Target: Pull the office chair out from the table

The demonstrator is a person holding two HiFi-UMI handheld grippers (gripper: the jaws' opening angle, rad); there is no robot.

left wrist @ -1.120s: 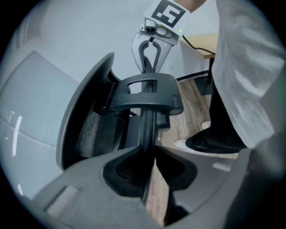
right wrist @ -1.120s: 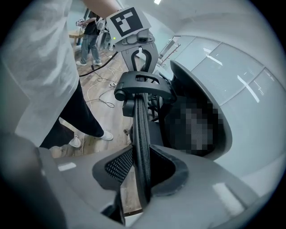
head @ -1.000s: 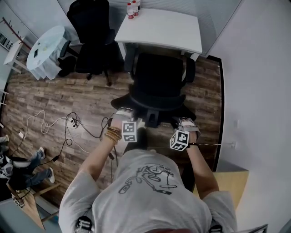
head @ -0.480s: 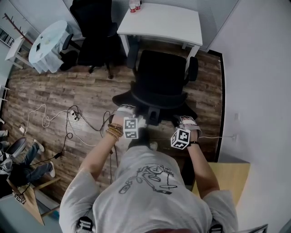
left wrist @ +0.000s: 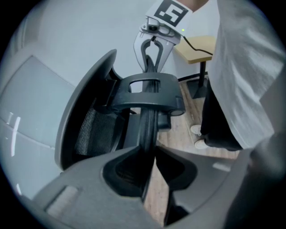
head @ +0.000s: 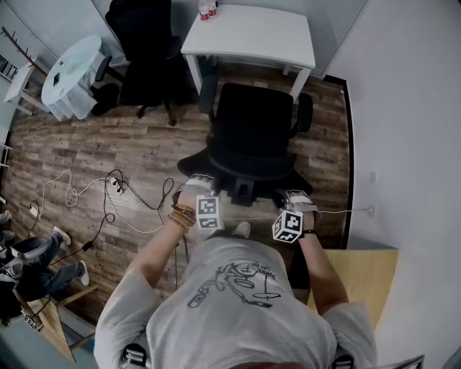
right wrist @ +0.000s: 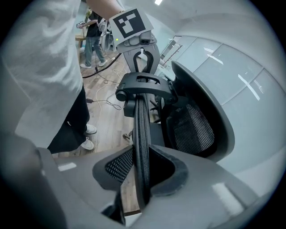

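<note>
Counted from the left of the head view: another person's legs [head: 29, 263] at the edge, one round white counter [head: 68, 76] with small items I cannot make out, and loose cables [head: 79, 194] with one power strip [head: 115, 189] on the wood floor [head: 86, 144].

There are two black chairs. The spare chair [head: 144, 43] stands between the round counter and the white counter [head: 252, 36]. At least two bottles [head: 207, 9] stand at that counter's far left corner, cut off by the frame. The office chair [head: 252, 130] stands on the floor just in front of the white counter, with its back toward the person. One wooden table [head: 367, 274] sits at the lower right, by the wall.

There are two hand-held grippers, one at each end of the chair's top rim [left wrist: 149, 120].

- **Left hand-held gripper** [head: 193, 181]: in its own view its jaws [left wrist: 149, 152] are narrow and pinched on the thin black rim. The other gripper is clamped at the rim's far end.
- **Right hand-held gripper** [head: 294, 197]: its own view shows the same, with the jaws [right wrist: 142, 165] narrow and holding the rim edge-on. The mesh back curves away to the right.
</note>
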